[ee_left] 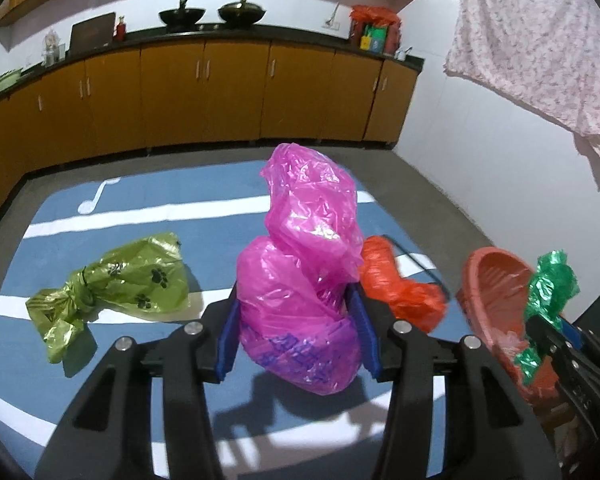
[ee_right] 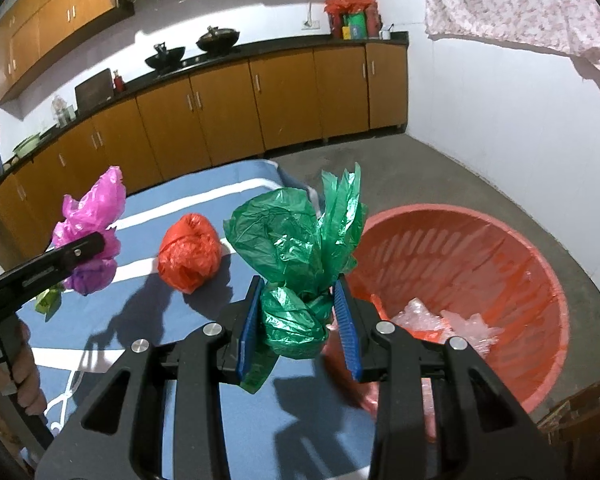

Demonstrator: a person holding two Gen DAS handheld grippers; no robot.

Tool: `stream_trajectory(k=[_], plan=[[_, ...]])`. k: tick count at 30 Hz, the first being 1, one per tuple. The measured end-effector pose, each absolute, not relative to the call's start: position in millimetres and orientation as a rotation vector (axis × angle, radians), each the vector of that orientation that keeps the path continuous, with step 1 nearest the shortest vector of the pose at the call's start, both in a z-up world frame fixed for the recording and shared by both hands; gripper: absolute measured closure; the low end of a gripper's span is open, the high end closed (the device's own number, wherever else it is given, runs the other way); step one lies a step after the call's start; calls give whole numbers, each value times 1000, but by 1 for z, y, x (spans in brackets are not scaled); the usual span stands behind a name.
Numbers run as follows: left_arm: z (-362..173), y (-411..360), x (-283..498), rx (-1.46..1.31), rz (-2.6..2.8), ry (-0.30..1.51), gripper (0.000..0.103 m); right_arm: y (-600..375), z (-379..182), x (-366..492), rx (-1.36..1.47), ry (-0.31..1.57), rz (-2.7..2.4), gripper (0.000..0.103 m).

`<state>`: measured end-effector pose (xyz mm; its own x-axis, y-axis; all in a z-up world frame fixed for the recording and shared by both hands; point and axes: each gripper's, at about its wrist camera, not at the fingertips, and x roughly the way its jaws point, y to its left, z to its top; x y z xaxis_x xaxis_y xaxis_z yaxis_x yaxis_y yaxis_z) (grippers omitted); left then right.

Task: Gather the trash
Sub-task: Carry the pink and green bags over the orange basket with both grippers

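the left gripper (ee_left: 298, 334) had its jaws clamped on the lower bulge of a tied, crinkled magenta plastic bag (ee_left: 304, 280), the blue pads (ee_left: 228, 336) pressing into its sides and the loose top of the bag standing up above them. the bag hung clear of the blue table cover with white stripes (ee_left: 100, 216), its shadow falling on the cloth below. the right gripper (ee_right: 298, 320) held a knotted, translucent green plastic bag (ee_right: 296, 248) in the same way, its jaws narrow around the small ball beneath the knot, the ruffled top fanning upward between the blue pads (ee_right: 250, 320).

on the table, to the left in the left wrist view, lay an olive-green plastic bag printed with black paw marks (ee_left: 116, 284), tied at one end and untouched. a crumpled orange-red plastic bag (ee_right: 188, 258) sat on the cloth between the two grippers, near the table's right edge, apart from both. just beside that edge stood a round red plastic basket with slotted walls (ee_right: 500, 248); clear, crinkled plastic (ee_right: 452, 324) lay in its bottom. the green bag was near the basket's left rim, at the table's edge.

at the left border of the right wrist view, the fingers of a hand (ee_right: 24, 380) wrapped the left gripper's handle. behind ran a dark counter over orange-brown cabinets (ee_left: 204, 92), with two black woks (ee_left: 212, 14) on it, and a pale floral cloth (ee_left: 540, 48) hung against the white wall.
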<state>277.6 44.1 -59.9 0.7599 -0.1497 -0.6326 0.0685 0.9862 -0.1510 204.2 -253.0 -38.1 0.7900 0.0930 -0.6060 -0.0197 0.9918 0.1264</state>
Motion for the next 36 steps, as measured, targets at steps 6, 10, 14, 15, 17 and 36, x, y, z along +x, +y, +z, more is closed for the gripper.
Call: stream_trajectory(k=[6,10,14,15,17,36], plan=[[-39,18,262,-112,-201,660,55,-276,-27,194,129,622,16,67],[-31,-4,253,-98,-253,645,55,-291,-22,188,137,603,-23,67],[-27,-26,248,-90,-301,643,55,-307,-19,183,134,585,-62,67],[-27,-30,247,-88,-309,644,55,-311,-18,182,131,581,-74,67],[-28,-40,246,-83,-329,645,55,-317,-17,181,124,574,-93,67],[-39,-125,254,-69,-500,685,55,-367,-23,182,108,575,-179,67]])
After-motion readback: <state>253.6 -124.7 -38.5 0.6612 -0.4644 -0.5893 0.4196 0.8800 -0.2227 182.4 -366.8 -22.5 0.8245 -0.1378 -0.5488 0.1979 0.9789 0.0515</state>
